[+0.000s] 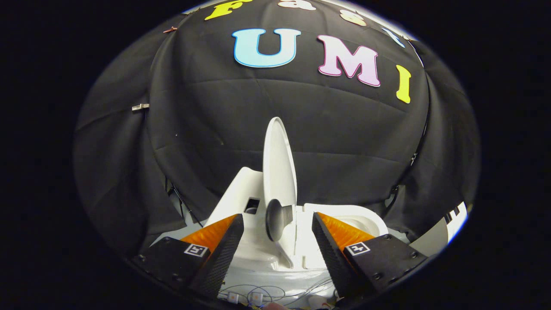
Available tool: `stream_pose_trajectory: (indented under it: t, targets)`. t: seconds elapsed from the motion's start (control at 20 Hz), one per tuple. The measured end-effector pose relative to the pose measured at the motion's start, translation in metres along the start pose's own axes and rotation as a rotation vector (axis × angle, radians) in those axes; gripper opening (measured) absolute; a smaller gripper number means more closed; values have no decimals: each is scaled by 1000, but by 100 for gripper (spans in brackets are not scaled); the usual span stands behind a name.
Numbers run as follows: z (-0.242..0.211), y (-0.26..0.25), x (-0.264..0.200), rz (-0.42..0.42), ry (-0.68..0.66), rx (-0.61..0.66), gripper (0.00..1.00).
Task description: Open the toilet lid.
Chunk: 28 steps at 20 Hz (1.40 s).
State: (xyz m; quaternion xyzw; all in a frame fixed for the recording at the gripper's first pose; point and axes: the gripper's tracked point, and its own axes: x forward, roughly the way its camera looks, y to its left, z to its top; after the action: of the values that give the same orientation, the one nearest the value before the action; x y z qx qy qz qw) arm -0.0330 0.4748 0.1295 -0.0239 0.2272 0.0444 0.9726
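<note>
Claw open, straddling raised toilet lid.

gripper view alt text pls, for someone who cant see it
A white plastic toilet lid stands raised, seen edge-on, just ahead of the open gripper, whose two fingers sit apart on either side of it without touching. A round dark grey knob sits on the lid's lower part, above the white toilet bowl, with black cloth behind.
</note>
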Motion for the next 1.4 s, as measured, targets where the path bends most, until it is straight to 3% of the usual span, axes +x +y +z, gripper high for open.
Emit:
stream_pose_trajectory:
  t: [0.1, 0.25, 0.45, 0.75, 1.05, 1.4]
  targets:
    - [-2, 7, -2, 45, 9, 10, 100]
    - [9, -4, -12, 2, -47, -56, 100]
    - [6, 5, -22, 72, -23, -28, 100]
    - [15, -31, -55, 125, -116, -68, 99]
    - [10, -126, -65, 134, -142, -31, 100]
    - [-1, -268, -41, 44, -211, -18, 99]
